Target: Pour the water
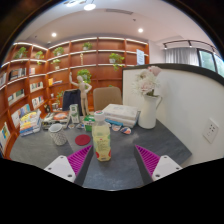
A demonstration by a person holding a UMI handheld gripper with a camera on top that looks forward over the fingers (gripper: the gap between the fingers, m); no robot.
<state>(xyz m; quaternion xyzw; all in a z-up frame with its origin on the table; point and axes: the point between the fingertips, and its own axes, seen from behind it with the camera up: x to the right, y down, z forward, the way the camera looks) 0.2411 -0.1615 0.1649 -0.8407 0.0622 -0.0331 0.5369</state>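
Gripper view: the gripper (101,160) is open, its pink pads spread wide with nothing held. Between the fingers and a little ahead stands a clear bottle (101,137) with pale yellowish liquid, upright on the grey table (150,140) — untouched. A cup (57,134) sits off to the left, beyond the fingers. Pouring looks not yet begun — grasping, lifting and tipping are all left.

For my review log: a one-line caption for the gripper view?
Open hand-held gripper faces a bottle standing on a cluttered table, bookshelves behind.
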